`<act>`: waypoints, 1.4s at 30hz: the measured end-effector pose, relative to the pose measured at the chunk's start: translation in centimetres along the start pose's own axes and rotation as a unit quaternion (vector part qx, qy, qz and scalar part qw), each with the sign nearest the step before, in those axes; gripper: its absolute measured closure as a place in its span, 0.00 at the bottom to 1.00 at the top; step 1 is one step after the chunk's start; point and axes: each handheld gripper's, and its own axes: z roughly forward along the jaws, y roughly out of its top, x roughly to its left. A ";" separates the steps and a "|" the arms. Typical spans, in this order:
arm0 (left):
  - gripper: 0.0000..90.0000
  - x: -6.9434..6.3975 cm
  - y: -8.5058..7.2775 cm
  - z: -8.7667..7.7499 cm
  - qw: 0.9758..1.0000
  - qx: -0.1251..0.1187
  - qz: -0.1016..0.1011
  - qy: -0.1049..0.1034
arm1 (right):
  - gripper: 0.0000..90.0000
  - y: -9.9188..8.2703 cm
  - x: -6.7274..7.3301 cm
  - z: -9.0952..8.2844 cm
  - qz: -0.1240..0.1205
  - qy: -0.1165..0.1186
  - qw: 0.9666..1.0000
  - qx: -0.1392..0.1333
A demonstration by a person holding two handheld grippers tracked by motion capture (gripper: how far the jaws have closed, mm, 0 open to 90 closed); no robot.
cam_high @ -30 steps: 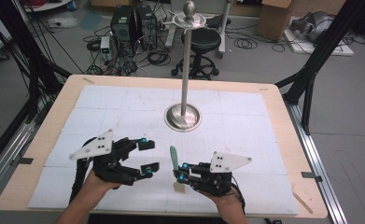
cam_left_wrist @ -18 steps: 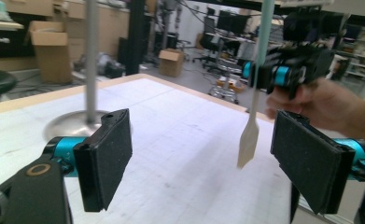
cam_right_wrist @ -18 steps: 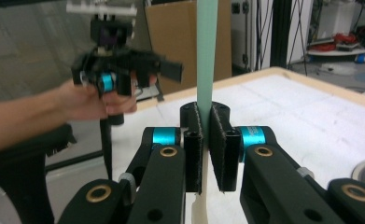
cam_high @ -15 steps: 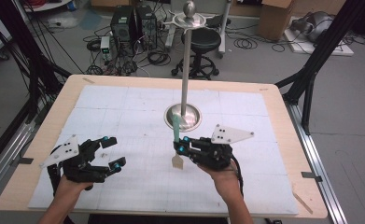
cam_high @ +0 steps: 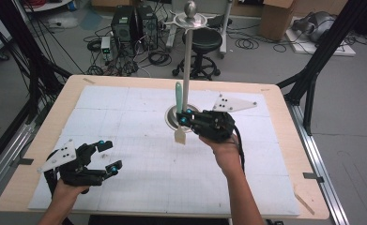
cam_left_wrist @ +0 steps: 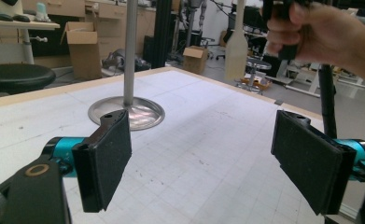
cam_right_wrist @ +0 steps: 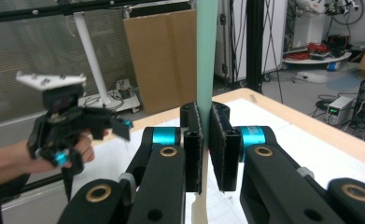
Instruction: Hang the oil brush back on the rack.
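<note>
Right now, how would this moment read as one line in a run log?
right tool: shut on spatula, held upright beside stand pole | left tool: open, empty, near table corner

Each hand carries a black two-jaw tool. The left gripper (cam_high: 107,153) has flat rectangular jaws faced with rough black padding, each on a teal-blue cylindrical collar, with brass-ringed pivots in the black link arms. A pale grey three-cornered plate (cam_high: 59,155) dotted with small dark holes sits on top. The right gripper (cam_right_wrist: 207,144) has the same padded jaws, teal collars and brass-ringed pivots; its own plate (cam_high: 232,103) is alike, and a black cable (cam_high: 240,147) trails beside the bare forearm.
</note>
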 end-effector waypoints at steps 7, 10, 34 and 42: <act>0.23 0.0 -0.1 -0.2 1.000 -0.002 -0.003 0.003 | 0.94 1.9 -1.5 0.4 0.004 -0.007 1.000 -0.001; 0.23 0.2 -0.2 -0.3 1.000 -0.004 -0.005 0.008 | 0.94 3.1 -2.2 0.7 0.003 -0.011 1.000 -0.004; 0.24 0.3 -0.4 -0.3 1.000 0.003 -0.011 0.003 | 0.94 7.2 -5.8 1.9 0.025 -0.014 0.999 -0.025; 0.24 0.3 -0.3 -0.4 1.000 0.003 -0.011 -0.003 | 0.94 7.0 -6.6 2.2 0.033 -0.017 0.999 -0.023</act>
